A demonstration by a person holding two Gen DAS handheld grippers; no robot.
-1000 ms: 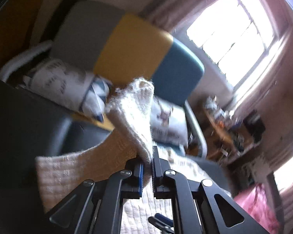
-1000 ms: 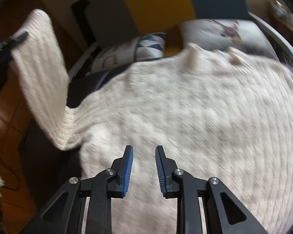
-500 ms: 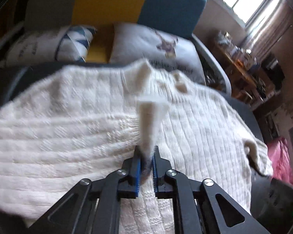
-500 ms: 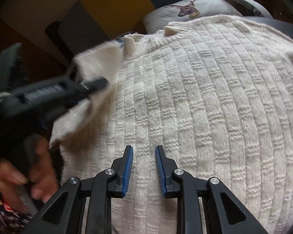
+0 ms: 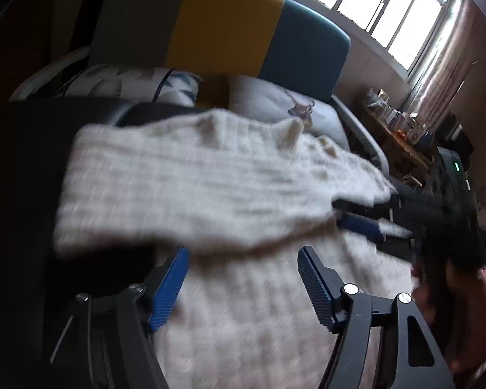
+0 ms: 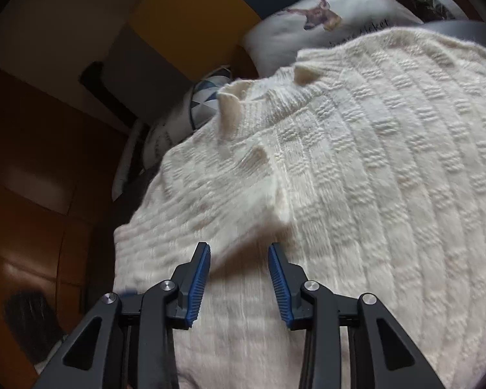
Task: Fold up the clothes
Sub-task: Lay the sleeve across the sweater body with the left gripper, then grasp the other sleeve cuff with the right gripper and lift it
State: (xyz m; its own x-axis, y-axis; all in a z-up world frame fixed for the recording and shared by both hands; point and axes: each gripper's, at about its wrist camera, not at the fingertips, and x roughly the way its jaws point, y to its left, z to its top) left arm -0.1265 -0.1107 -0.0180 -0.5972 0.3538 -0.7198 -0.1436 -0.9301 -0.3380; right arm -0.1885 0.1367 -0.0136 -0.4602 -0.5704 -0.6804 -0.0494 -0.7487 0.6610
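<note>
Both grippers hang over a cream knit sweater [image 6: 356, 168] spread on a dark seat. Left gripper [image 5: 243, 278]: its jaws are opening, nothing pinched, the folded sleeve [image 5: 191, 191] lying loose across the sweater's body just ahead of its blue pads. Right gripper [image 6: 238, 278]: its jaws are opening too, empty, pads above the knit by the sleeve's edge. Behind the collar sit 2 pillows, a deer-print pillow [image 6: 324, 22] and a triangle-print pillow [image 6: 207, 99].
</note>
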